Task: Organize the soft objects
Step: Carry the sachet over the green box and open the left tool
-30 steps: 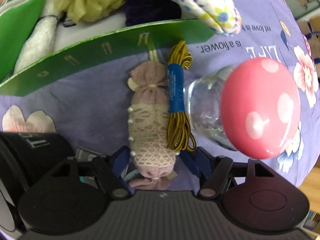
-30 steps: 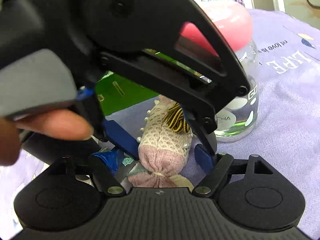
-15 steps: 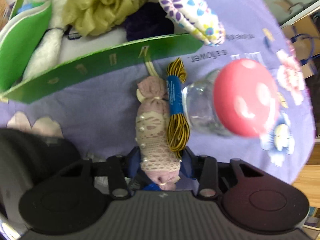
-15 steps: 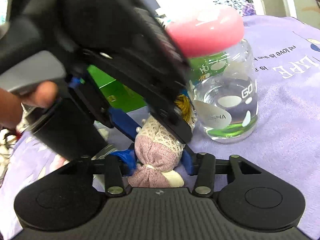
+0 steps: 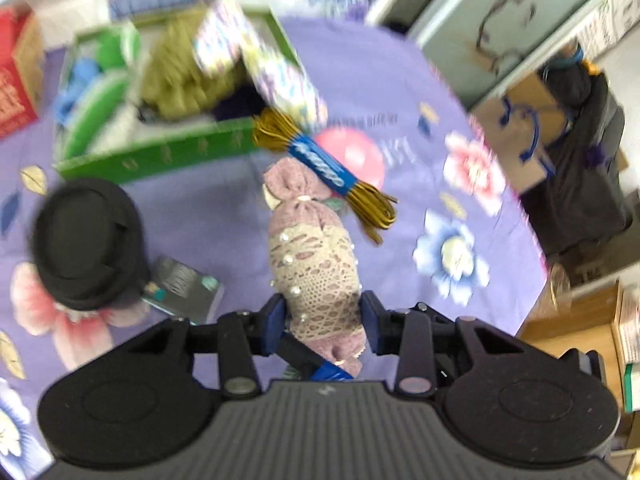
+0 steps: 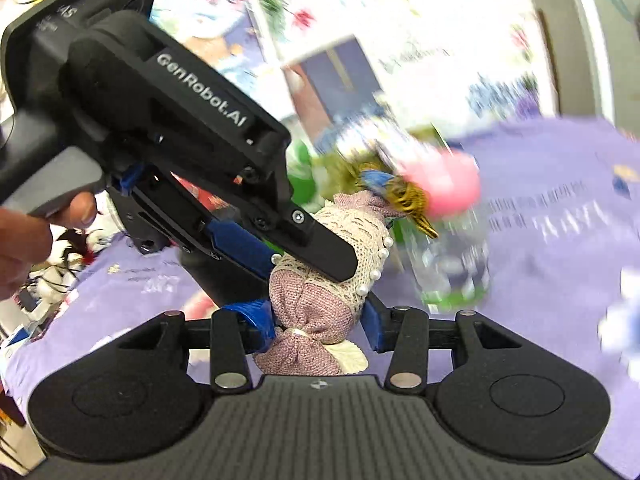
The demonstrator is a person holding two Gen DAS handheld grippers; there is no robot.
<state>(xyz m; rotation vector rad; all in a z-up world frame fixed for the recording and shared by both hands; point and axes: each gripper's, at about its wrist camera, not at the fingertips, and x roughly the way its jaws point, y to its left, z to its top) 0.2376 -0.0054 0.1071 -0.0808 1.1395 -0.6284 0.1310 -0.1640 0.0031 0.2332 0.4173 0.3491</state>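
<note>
Left wrist view, from nine o'clock across to three: your purple flowered tablecloth [image 5: 208, 216] covers the surface. At nine o'clock on it stands a black cylinder [image 5: 86, 242], with a small dark packet [image 5: 182, 284] just beside it toward the centre. At eleven o'clock sits the green box [image 5: 160, 156], holding olive-green fabric [image 5: 180, 68] and a patterned cloth [image 5: 276, 72] that spills over its rim; the box is blurred. Dead centre, your left gripper [image 5: 322, 316] is clamped on the lace-wrapped pink pouch [image 5: 312, 256], its blue pads pressing both sides. A yellow cord bundle [image 5: 332, 172] with a blue band lies across the pouch's far tied end, touching it. Just behind, toward one o'clock, you can see the pink lid [image 5: 356, 156]. At two to three o'clock, past the cloth's edge, the room shows a pale cabinet door [image 5: 496, 28], a cardboard box [image 5: 520, 128] and a dark bag [image 5: 580, 184].

Right wrist view: at nine o'clock your left hand [image 6: 24, 248] holds the black gripper body. At six o'clock your right gripper [image 6: 320, 328] is closed on the pouch's opposite tied end, so both claws grip it off the cloth. At two o'clock stands the clear jar [image 6: 452, 268] under the pink lid. The wall behind is blurred.
</note>
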